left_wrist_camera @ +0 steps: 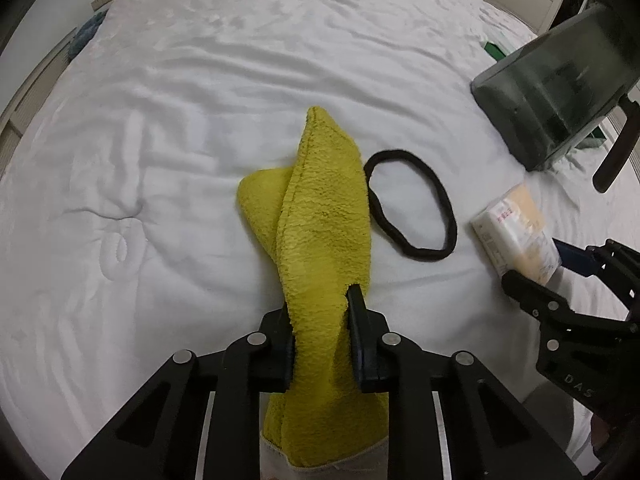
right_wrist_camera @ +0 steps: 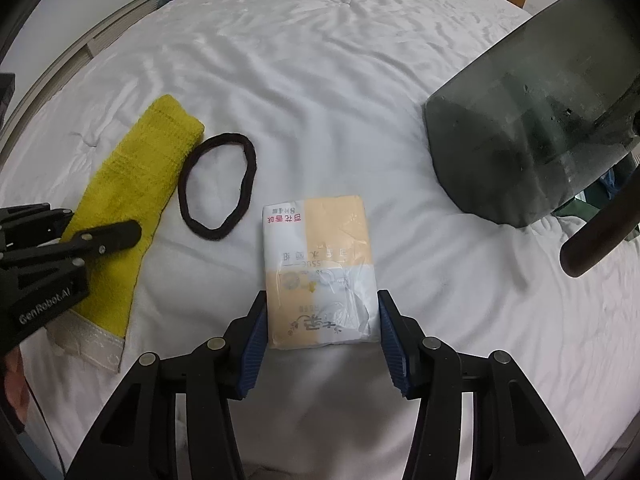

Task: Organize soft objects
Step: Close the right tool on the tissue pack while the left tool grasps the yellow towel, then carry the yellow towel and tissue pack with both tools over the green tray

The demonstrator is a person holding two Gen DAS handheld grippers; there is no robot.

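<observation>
The left gripper (left_wrist_camera: 322, 336) has its jaws narrowed onto the yellow towel (left_wrist_camera: 324, 216), the dark pads pinching a bunched fold of the terry cloth near its near end; from that pinch the cloth runs away across the white bedcover (left_wrist_camera: 200, 92), its far tip pointed and one flap folded over to the left; a pale grey hem shows at the very near edge, below the fingers. The right gripper (right_wrist_camera: 322, 322) stands about half spread, its blue ribbed pads (right_wrist_camera: 254, 344) on either side of the near end of a tissue pack (right_wrist_camera: 320, 268); the pads sit right at the pack's edges, though whether they press on it I cannot tell. The pack lies flat on the bedcover, peach and white with red print at its far end. Between the towel and the pack, just beside the towel's right edge, lies a dark hair band (right_wrist_camera: 218, 186) in a loose oval, apart from the pack. Farther right, a smoky translucent bin (right_wrist_camera: 532, 128) lies tipped on the bed; a dark curved handle (right_wrist_camera: 600, 232) crosses in front of it.
</observation>
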